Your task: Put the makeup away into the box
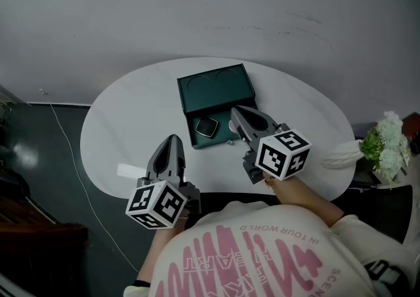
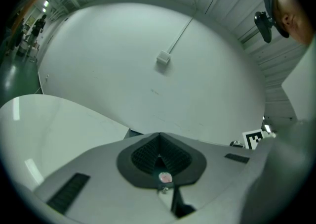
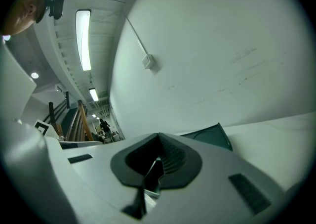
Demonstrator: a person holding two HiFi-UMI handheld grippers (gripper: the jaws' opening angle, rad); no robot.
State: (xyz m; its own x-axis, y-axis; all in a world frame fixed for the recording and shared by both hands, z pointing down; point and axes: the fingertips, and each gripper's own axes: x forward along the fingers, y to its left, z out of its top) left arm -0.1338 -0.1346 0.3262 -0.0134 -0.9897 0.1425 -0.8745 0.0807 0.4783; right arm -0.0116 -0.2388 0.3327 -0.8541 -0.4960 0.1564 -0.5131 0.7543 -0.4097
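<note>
A dark green box (image 1: pixel 196 143) lies open on the white oval table (image 1: pixel 131 112), its lid (image 1: pixel 216 89) folded back toward the wall. A black square compact (image 1: pixel 207 127) rests in the box's tray. My right gripper (image 1: pixel 235 113) hangs shut at the tray's right edge, nothing visibly held; its own view shows the jaws (image 3: pixel 159 136) meeting, with a corner of the green box (image 3: pixel 213 135) beyond. A tiny pinkish item (image 1: pixel 230 141) lies on the table under that gripper. My left gripper (image 1: pixel 173 139) sits shut in front of and left of the box, jaws (image 2: pixel 159 136) together and pointing at the wall.
A white paper strip (image 1: pixel 130 171) lies on the table by the left gripper. White flowers (image 1: pixel 388 145) stand off the table's right end. A grey wall runs close behind the table, and a cable (image 1: pixel 72 158) trails over the dark floor on the left.
</note>
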